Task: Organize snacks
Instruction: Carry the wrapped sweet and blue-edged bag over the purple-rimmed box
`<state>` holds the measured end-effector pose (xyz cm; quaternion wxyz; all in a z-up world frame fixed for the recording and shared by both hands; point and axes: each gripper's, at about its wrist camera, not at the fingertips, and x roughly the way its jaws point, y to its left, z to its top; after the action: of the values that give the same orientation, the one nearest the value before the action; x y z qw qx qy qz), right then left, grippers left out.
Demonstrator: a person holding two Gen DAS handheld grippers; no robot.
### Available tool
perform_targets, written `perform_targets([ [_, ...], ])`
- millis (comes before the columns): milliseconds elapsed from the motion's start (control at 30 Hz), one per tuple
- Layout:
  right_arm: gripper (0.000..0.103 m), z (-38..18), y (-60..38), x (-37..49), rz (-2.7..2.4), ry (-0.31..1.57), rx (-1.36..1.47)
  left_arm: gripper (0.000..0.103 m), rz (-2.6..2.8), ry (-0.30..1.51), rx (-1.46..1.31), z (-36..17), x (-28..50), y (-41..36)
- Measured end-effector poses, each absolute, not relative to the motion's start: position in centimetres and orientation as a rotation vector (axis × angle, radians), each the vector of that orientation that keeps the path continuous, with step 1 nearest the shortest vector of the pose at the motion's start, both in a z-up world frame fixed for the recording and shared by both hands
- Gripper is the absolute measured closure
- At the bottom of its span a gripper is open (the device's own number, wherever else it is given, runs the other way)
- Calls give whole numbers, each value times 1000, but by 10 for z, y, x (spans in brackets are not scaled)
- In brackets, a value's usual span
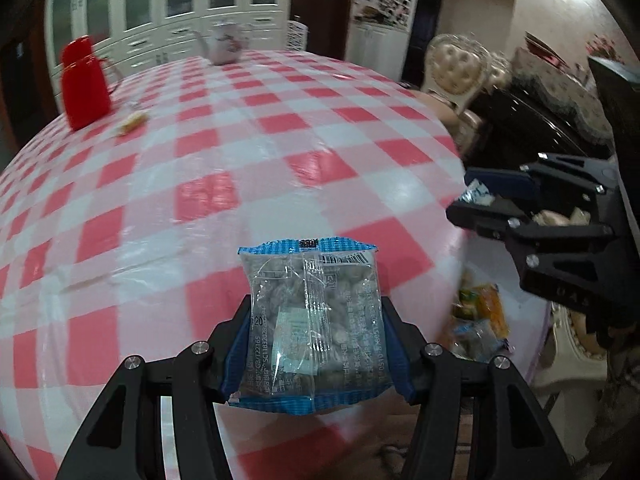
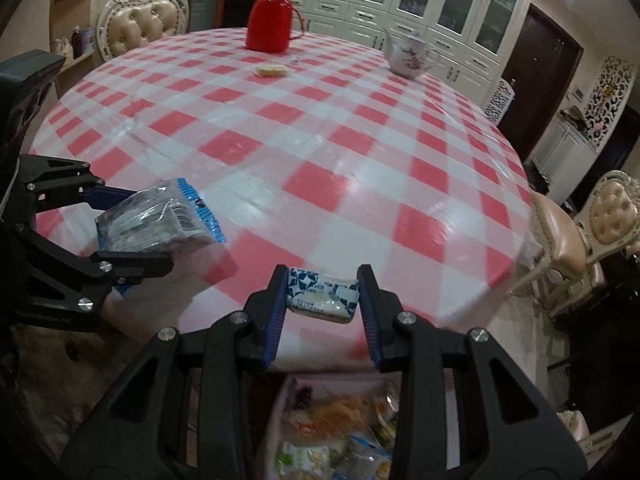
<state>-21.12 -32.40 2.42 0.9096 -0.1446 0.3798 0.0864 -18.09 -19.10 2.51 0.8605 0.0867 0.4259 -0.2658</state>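
One clear packet (image 1: 314,320) is clamped in the left gripper (image 1: 316,344); one blue-white packet (image 2: 323,294) is clamped in the right gripper (image 2: 325,312), both at the table's (image 2: 320,152) near edge. Far off are seen one red flask (image 2: 269,16), one teapot (image 2: 408,56), one wrapped snack (image 2: 272,70).

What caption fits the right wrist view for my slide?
Right tool grips a small blue-and-white snack pack above the red-checked table, near a bag of snacks.

Dim indoor light; glare on the tablecloth (image 2: 304,152); heavy fisheye bending; motion-blurred, dark-cornered edges
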Motion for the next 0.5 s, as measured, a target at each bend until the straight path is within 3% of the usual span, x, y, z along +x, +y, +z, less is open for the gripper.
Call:
perform_targets([
  [500, 65, -5, -392, -232, 68, 913, -360, 44, -778, 885, 395, 18, -217, -269],
])
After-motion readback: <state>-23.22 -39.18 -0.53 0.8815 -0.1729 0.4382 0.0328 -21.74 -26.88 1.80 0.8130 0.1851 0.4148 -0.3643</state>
